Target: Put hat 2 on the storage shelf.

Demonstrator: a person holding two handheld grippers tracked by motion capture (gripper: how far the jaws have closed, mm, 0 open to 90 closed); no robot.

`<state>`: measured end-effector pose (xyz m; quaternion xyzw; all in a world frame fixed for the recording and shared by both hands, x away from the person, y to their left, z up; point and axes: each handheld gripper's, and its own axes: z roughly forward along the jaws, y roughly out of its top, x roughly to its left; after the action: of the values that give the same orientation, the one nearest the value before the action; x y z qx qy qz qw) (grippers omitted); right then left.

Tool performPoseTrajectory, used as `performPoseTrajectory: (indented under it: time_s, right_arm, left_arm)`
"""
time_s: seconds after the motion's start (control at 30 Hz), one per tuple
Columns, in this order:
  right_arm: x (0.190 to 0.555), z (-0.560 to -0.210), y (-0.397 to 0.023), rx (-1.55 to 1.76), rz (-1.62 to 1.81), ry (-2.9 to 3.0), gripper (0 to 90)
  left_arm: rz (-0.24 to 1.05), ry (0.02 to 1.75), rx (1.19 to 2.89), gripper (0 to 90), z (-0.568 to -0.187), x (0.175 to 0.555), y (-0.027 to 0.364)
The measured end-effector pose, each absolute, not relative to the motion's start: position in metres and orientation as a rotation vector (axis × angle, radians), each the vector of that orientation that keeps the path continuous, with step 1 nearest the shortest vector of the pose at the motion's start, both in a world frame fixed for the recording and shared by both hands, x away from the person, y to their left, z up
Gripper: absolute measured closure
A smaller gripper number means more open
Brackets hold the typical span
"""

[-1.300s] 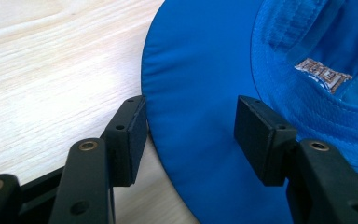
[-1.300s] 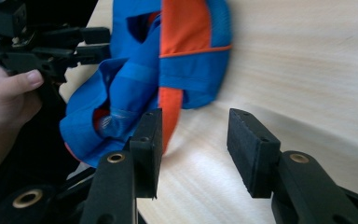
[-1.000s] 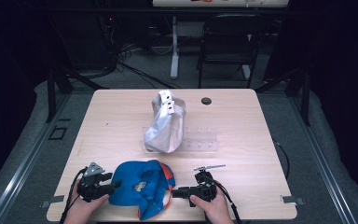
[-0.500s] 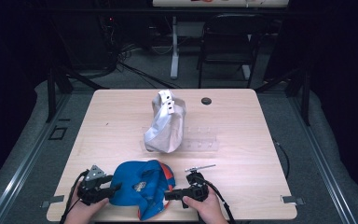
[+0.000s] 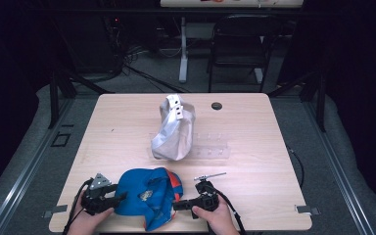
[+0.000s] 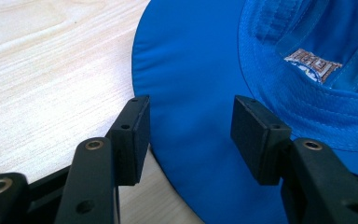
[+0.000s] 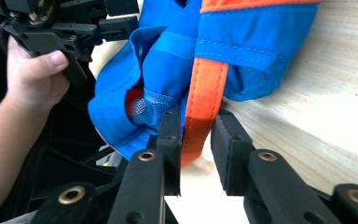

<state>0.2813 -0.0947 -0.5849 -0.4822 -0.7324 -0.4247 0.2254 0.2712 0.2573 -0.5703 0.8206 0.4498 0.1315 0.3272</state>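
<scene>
Blue fabric cap (image 5: 147, 196): at the table's (image 5: 274, 161) near edge.
Your left gripper (image 6: 191, 126): jaws apart over its brim.
Your right gripper (image 7: 196, 140): jaws just closing around its orange strap (image 7: 204, 98), a gap remaining.

blue cap (image 5: 147, 196) | orange trim | upturned | table's near edge

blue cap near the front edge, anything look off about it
The blue fabric cap with orange trim lies upside down and crumpled, lining showing, at the wooden table's front edge. The right gripper's jaws have just been closing around its orange strap.
</scene>
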Motion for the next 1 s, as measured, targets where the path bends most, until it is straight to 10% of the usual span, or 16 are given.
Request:
performPoseTrajectory:
  time_s: [1.0]
  right_arm:
    - [0.310, -0.541, -0.142, -1.578, -1.165, -1.767, 77.6]
  left_arm:
    - [0.410, 1.127, 2.199, 53.1, -0.573, 0.271, 0.254]
